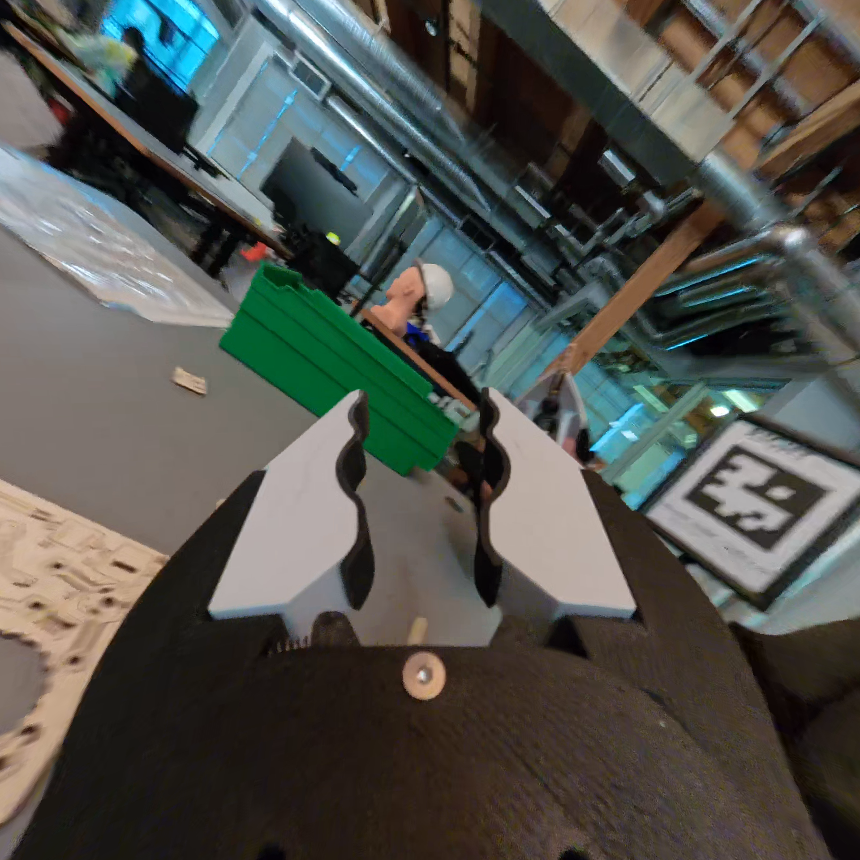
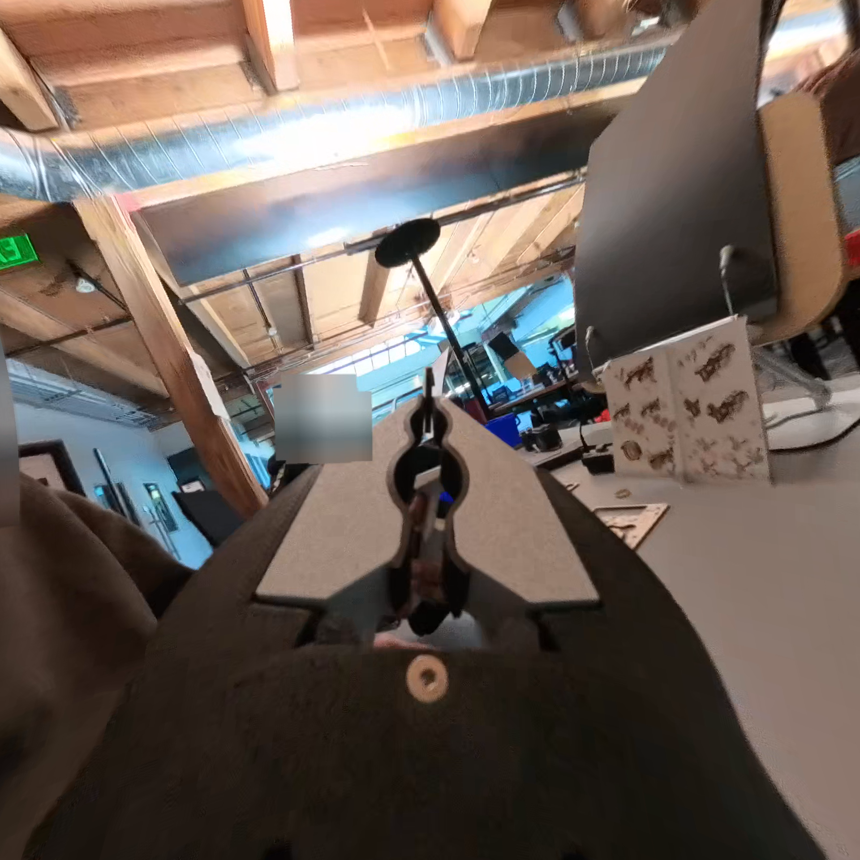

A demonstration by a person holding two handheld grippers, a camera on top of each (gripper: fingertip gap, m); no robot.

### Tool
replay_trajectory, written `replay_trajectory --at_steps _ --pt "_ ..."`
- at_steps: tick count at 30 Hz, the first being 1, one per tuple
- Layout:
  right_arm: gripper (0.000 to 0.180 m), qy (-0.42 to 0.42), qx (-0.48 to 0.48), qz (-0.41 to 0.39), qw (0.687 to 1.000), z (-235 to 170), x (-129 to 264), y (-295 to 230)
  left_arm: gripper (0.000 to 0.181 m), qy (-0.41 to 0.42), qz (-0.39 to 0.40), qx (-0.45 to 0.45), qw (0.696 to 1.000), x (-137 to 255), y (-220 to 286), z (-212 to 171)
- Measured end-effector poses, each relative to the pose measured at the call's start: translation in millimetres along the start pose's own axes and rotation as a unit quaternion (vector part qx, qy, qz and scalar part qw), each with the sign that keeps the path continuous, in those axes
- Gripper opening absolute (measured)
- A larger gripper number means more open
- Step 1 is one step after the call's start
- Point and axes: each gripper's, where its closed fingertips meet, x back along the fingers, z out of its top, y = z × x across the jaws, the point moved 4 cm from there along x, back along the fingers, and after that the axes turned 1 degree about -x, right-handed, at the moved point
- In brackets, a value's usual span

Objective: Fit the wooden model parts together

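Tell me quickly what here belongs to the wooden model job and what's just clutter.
For the job: left gripper, open; right gripper, shut on a thin dark piece; punched wooden sheet; wooden frame offcut; instruction booklet.

Lying about: green bin; black-and-white marker board; small scrap.

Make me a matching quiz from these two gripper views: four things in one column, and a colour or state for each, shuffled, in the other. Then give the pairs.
Things:
1. left gripper
2. right gripper
3. bin
4. instruction sheet

States:
A. green, on the grey table
B. propped upright, printed with brown model drawings
C. jaws apart, nothing between them
D. jaws closed on a thin dark part

Pairs: 1-C, 2-D, 3-A, 4-B
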Motion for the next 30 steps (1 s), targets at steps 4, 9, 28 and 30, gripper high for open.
replay_trajectory --at_steps 4,9,28,30 --pt "0.0 -0.061 0.073 -0.037 0.995 -12 6 1 0.053 -0.034 0.056 -0.087 0.994 -9 -11 -7" --pt "0.0 -0.103 0.069 -0.053 0.991 -31 -1 8 0.014 -0.094 -0.015 -0.009 0.995 -15 4 -25" --pt "0.0 -0.257 -0.012 -0.03 0.966 -103 -53 32 0.0 -0.092 0.072 -0.006 0.993 33 4 -23" --pt "0.0 -0.26 -0.025 -0.026 0.965 -106 -55 34 0.0 -0.09 0.067 0.008 0.994 36 2 -23"
